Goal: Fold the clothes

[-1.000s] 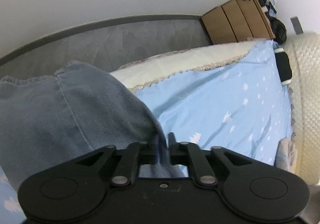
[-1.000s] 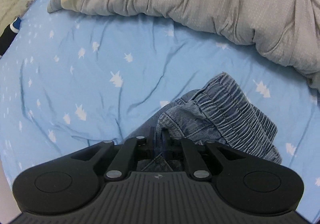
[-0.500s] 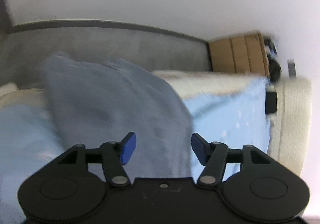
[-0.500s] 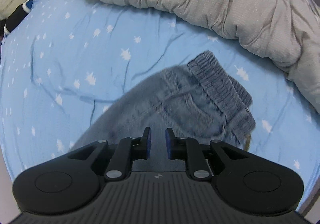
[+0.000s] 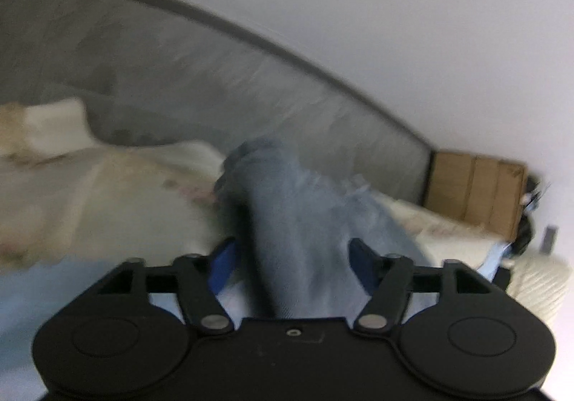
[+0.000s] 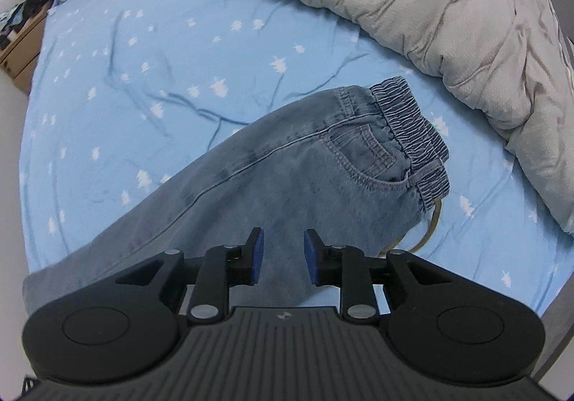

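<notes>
Jeans point(image 6: 287, 164) flat on bedsheet point(image 6: 143, 42)

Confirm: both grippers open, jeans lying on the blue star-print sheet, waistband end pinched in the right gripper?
Not quite. The right gripper is open with nothing between its pads; the waistband lies ahead of it on the sheet, untouched, as the right wrist view shows. The rest holds: the left gripper is open too, and the jeans lie on the sheet.
</notes>
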